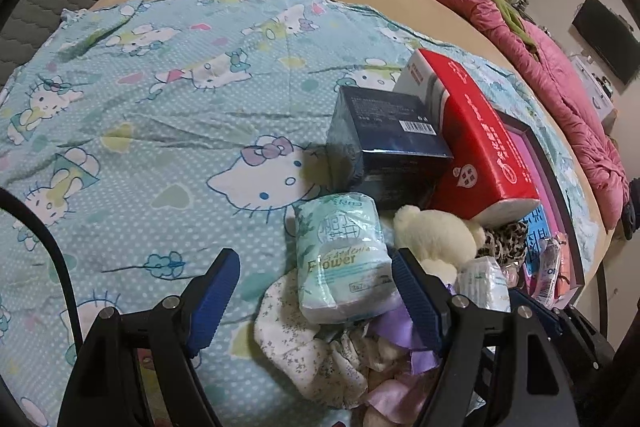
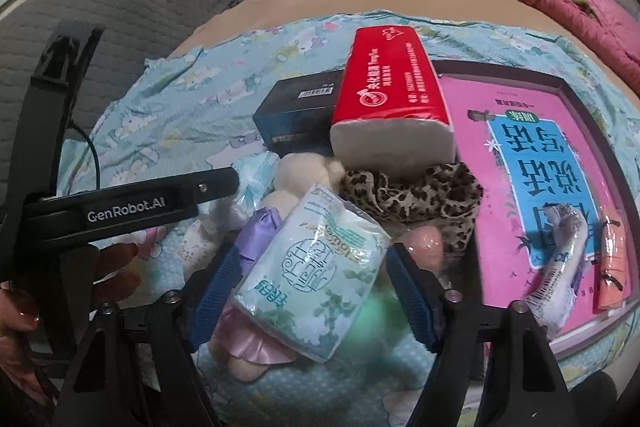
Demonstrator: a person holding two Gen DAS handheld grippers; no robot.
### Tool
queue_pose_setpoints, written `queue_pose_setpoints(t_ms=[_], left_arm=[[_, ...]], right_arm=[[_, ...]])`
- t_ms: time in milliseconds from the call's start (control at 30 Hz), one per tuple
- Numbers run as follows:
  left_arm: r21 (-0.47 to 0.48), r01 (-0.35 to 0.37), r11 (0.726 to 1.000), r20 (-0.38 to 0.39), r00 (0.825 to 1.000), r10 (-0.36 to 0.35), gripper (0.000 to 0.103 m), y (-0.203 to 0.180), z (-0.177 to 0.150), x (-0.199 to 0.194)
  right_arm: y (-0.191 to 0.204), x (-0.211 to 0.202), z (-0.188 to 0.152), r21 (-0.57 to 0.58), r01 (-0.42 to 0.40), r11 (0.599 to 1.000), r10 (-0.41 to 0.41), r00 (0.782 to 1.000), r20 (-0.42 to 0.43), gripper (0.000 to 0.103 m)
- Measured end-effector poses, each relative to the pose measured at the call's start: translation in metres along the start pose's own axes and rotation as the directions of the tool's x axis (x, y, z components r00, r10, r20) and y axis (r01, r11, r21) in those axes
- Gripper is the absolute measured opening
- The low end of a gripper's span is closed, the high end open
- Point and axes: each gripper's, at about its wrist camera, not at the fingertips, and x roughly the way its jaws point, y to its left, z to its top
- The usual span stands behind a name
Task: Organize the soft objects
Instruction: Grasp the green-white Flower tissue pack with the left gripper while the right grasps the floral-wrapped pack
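The pale green tissue pack (image 2: pixel 316 279) is seen lying tilted on top of a heap of soft things near the front of the bed, between the two blue pads of the right gripper (image 2: pixel 310 301), which are spread to either side of it and are not clearly pressed on its wrapper, so it is judged not yet grasped. A slip is the likeliest fault: the wrapper is glossy and the pack is skewed across the jaws, so a closing pinch may catch only a corner and twist it loose, or the lilac ribbon (image 2: pixel 260 231) and pink cloth (image 2: pixel 248 339) beneath may be dragged up with it. In the left view, a tissue roll (image 1: pixel 344 259) is found just inside the right-hand finger of the left gripper (image 1: pixel 320 297), whose fingers are released and empty. Just beyond are a cream plush toy (image 1: pixel 432 231), a leopard-print cloth (image 2: pixel 416 195), a red tissue pack (image 2: pixel 388 87) and a dark box (image 1: pixel 384 143).
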Motion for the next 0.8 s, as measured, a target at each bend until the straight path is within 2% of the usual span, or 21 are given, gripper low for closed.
queue_pose_setpoints(t_ms=[400,500,633,800], left_arm=[[0.001,0.001,1.0,-0.06,0.998,-0.001,0.078,-0.001,0.003,0.027],[-0.021,0.027,0.999,-0.089,0.996,-0.029,0.071,0.002,0.003,0.036],[-0.013,0.041,0.999,-0.1,0.994,-0.042,0.048,0.004,0.004,0.04],[-0.025,0.069,0.997,-0.079,0.994,-0.071,0.041,0.007,0.004,0.038]], right_arm=[[0.009,-0.002,0.0,-0.088,0.007,0.996,-0.003,0.999,0.039,0.046],[0.007,-0.006,0.002,-0.08,-0.006,0.997,0.01,0.999,0.048,0.044],[0.002,-0.01,0.004,-0.067,-0.017,0.998,0.021,0.998,0.06,0.042],[0.001,-0.013,0.005,-0.066,-0.026,0.998,0.031,0.997,0.071,0.039]])
